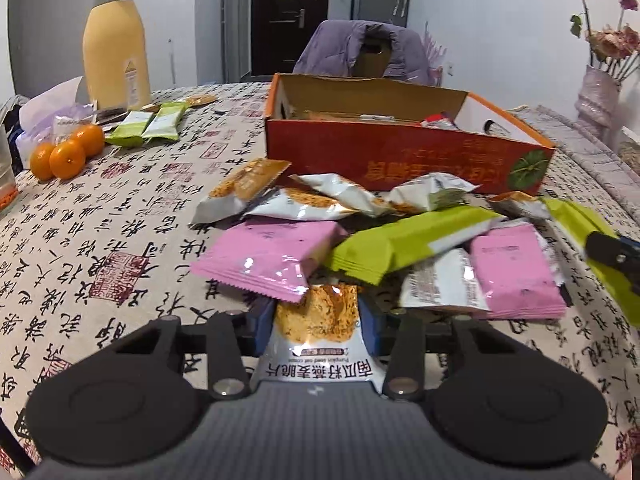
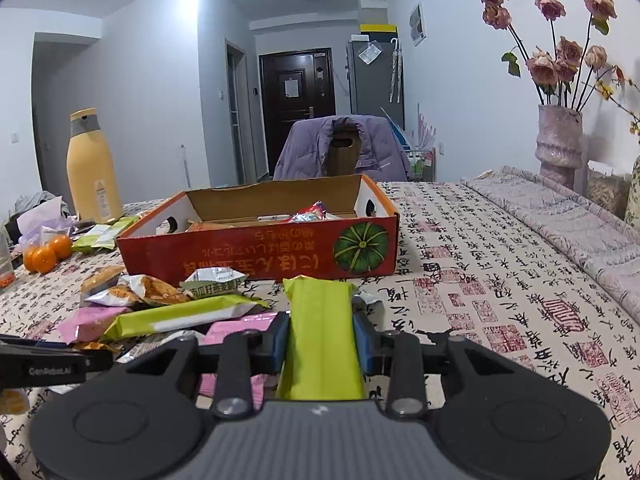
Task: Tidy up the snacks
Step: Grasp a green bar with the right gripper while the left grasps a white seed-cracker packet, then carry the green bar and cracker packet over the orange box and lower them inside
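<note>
A pile of snack packets lies in front of an open orange cardboard box [image 1: 400, 160]. My left gripper [image 1: 316, 320] is shut on a white-and-orange oat crisp packet [image 1: 316, 344] at the near edge of the pile, under a pink packet [image 1: 272, 256]. A long green bar packet [image 1: 408, 240] lies across the middle. In the right wrist view my right gripper [image 2: 322, 336] is shut on another green bar packet [image 2: 322, 320], held just in front of the box [image 2: 256, 252]. Several packets lie inside the box.
A yellow bottle [image 1: 114, 44], three oranges [image 1: 66, 152] and two green packets [image 1: 148, 124] sit at the far left on the printed tablecloth. A vase of dried roses [image 2: 560, 140] stands at the far right. A chair with a purple jacket [image 2: 340, 148] is behind the box.
</note>
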`<state>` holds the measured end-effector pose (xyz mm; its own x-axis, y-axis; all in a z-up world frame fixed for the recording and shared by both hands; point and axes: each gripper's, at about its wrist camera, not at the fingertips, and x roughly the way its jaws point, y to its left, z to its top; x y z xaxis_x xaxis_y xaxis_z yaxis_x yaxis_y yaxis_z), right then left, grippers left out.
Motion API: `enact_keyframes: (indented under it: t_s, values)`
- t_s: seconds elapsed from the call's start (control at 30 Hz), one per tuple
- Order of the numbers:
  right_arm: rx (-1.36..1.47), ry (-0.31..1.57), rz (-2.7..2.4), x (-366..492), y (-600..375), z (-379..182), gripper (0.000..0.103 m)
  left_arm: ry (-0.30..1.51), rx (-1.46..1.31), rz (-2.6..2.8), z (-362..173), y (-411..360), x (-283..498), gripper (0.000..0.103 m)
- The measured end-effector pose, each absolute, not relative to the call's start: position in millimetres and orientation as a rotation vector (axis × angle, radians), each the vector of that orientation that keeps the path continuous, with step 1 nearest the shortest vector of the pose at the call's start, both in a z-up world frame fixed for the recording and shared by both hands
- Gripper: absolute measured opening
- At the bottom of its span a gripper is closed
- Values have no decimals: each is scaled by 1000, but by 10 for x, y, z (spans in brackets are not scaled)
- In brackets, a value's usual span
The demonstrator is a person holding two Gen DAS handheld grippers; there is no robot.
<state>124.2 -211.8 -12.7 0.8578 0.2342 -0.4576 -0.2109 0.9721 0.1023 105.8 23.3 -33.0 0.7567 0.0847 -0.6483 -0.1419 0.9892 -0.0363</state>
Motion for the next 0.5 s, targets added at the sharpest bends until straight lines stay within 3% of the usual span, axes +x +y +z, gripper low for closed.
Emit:
enact_keyframes:
  t_s: [0.5]
  values:
    - [75, 458, 241, 1233, -2177, -53, 33, 556, -145, 53, 211, 211, 773, 43]
